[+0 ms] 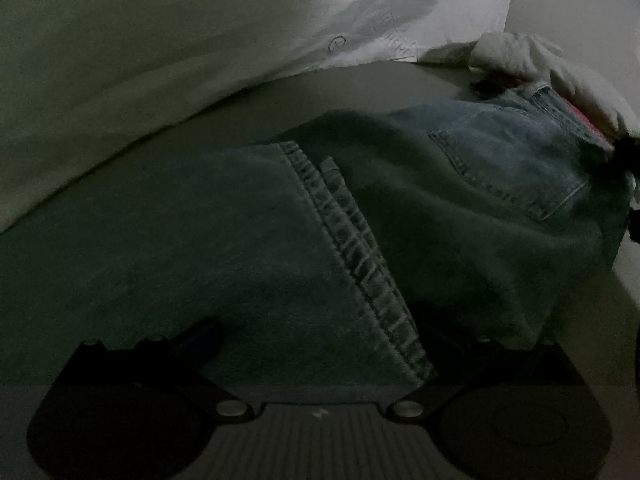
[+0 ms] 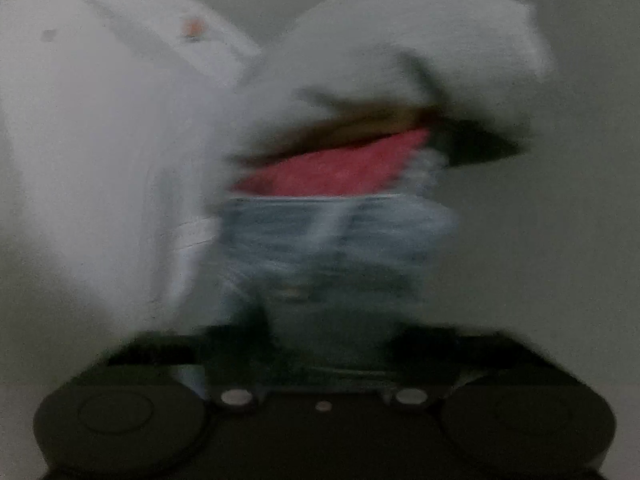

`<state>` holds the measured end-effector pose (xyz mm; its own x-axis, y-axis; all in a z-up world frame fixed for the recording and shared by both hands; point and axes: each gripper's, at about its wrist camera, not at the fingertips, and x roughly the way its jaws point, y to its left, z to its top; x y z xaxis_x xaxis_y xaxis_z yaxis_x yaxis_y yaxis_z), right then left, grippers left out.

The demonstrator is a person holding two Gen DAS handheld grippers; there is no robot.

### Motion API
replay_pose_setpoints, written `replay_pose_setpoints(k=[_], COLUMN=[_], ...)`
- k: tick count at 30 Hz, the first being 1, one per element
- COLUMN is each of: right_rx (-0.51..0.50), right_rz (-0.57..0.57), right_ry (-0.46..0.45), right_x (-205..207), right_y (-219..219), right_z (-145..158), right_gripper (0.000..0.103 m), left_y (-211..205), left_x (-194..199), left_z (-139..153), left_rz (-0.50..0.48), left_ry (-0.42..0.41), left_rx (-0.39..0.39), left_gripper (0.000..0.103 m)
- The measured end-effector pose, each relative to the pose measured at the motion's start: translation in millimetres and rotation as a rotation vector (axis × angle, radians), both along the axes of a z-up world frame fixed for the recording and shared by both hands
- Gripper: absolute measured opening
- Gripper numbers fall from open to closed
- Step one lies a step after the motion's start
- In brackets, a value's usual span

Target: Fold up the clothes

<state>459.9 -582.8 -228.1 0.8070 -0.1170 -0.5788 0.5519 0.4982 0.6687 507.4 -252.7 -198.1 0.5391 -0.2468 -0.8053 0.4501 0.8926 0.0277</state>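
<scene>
Blue jeans (image 1: 360, 216) lie on a pale surface (image 1: 360, 92), with a thick seam running toward me and a back pocket (image 1: 516, 168) at the right. My left gripper (image 1: 320, 340) has denim filling the gap between its fingers. In the blurred right wrist view, the jeans (image 2: 328, 248) hang in front, with denim between the fingers of my right gripper (image 2: 332, 344). The blur hides the right jaws' grip. A pink garment (image 2: 340, 168) and a white one (image 2: 420, 40) lie behind.
A large white cloth with a faint print (image 1: 280, 20) covers the upper left of the left wrist view, and it also shows in the right wrist view (image 2: 100, 140). A heap of white and pink clothes (image 1: 560, 68) sits at the right, past the jeans.
</scene>
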Motion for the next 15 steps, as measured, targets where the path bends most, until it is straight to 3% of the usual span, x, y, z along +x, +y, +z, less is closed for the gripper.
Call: replay_pose_setpoints(k=[3,5,8,12,14,15], right_rx=[-0.150,-0.287,-0.558,-0.910,-0.993,-1.024], right_rz=[0.029,0.060,0.143,0.337,0.467,0.542], right_ry=[0.038,0.033,-0.028,-0.214,-0.295,-0.317], right_x=[2,4,9,-2,-7,-9], right_y=[21,50,123,264,333,367], right_z=[33,72,143,212,217,212], right_gripper=[0.026,0.025,0.024,0.024,0.025,0.026], left_y=[10,25,72,194,260,290], left_x=[2,8,22,-7,-31,-46], left_z=[3,9,29,87,106,111], left_rz=[-0.013,0.004,0.155,0.443,0.549,0.601], left_ry=[0.018,0.063,0.180,0.051,-0.020,-0.059], left_rx=[-0.040,-0.116,-0.278,-0.557,-0.649,-0.648], left_gripper=[0.103,0.103,0.098,0.099,0.099,0.099])
